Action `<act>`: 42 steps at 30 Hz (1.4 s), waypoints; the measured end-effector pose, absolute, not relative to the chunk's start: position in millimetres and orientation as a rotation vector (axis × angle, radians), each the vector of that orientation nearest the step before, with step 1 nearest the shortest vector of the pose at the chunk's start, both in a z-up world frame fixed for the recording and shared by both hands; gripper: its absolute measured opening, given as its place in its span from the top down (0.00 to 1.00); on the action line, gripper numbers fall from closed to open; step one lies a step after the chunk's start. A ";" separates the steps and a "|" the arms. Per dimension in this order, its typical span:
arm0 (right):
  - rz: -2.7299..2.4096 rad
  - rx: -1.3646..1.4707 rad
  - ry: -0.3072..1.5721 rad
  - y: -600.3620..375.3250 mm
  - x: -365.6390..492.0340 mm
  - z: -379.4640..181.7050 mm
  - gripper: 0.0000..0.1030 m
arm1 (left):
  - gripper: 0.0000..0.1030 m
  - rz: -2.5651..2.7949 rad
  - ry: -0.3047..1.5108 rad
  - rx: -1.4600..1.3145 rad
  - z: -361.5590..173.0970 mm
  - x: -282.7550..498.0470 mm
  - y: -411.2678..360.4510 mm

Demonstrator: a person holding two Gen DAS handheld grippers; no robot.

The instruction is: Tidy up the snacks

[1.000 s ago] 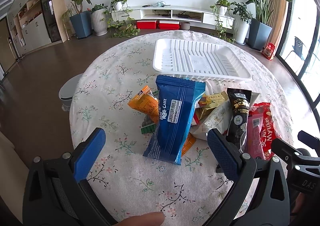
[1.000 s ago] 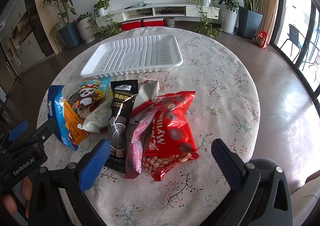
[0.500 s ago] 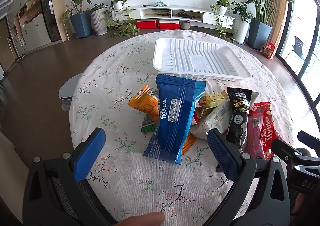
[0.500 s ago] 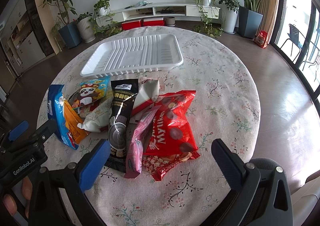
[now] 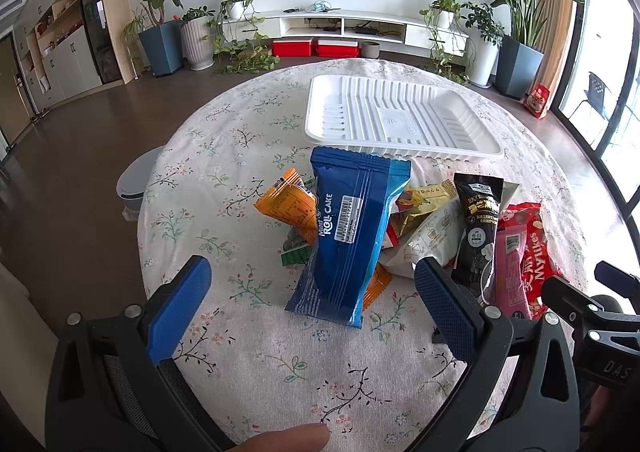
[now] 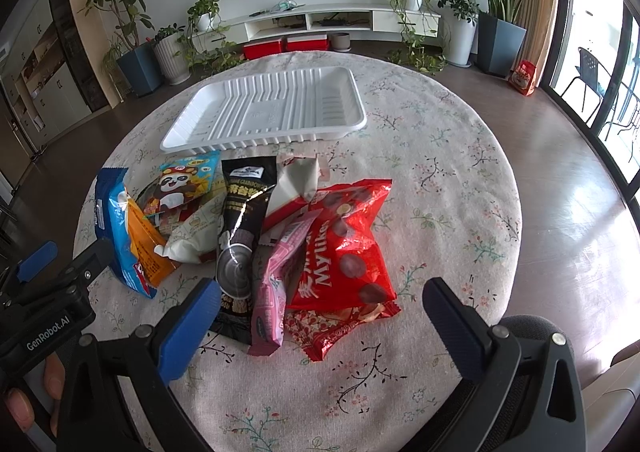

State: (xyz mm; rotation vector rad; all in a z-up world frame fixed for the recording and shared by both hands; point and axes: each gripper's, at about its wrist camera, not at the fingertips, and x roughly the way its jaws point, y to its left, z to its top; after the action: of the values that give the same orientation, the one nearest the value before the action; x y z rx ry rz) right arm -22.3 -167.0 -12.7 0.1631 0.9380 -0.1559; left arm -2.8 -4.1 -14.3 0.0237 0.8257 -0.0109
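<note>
At six o'clock of the white tray (image 5: 400,124), heaped on the worktop (image 5: 224,180): a loose pile of sealed snacks. Topmost at the nine o'clock side, blue roll cake pack (image 5: 352,236), tilted across an orange packet (image 5: 292,208). Toward three o'clock, black packet (image 6: 244,212), pink packet (image 6: 276,284) and red Mylikes bag (image 6: 344,252), overlapping. Judged light, soft, air-filled; film glossy, likely slippery; contents probably crushable. Best taken by a crimped end seal or across the narrow width, lightly. Tray bare, nothing yet sorted.

Left hand-held gripper (image 5: 312,292): spread wide, holding nothing, blue pack lying just beyond and between the fingers. Right hand-held gripper (image 6: 320,312): likewise spread wide, holding nothing, facing the pink and red packs. Beyond, at twelve o'clock: television, low cabinet, potted plants.
</note>
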 end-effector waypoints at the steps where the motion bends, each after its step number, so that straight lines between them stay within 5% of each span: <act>1: -0.156 0.163 0.938 -167.3 -22.4 -12.2 0.00 | 0.00 -0.011 0.826 0.024 -14.5 -2.9 -4.3; 20: -0.141 0.187 0.932 -168.5 -21.8 -11.8 0.00 | 0.00 -0.042 0.830 -0.030 -16.2 -2.5 3.2; 28: -0.034 0.397 0.756 -188.0 -42.0 2.6 0.00 | 0.00 -0.227 0.947 -0.009 -48.3 -10.1 13.2; 42: 0.024 0.608 0.865 -233.5 -40.4 -29.2 0.06 | 0.00 -0.259 0.853 -0.021 -30.3 7.8 14.2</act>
State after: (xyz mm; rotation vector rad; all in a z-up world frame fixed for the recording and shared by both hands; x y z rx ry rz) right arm -40.4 -233.5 -29.2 0.6076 0.8649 0.0244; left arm 7.8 14.2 -30.3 -0.0205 0.8535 -0.2589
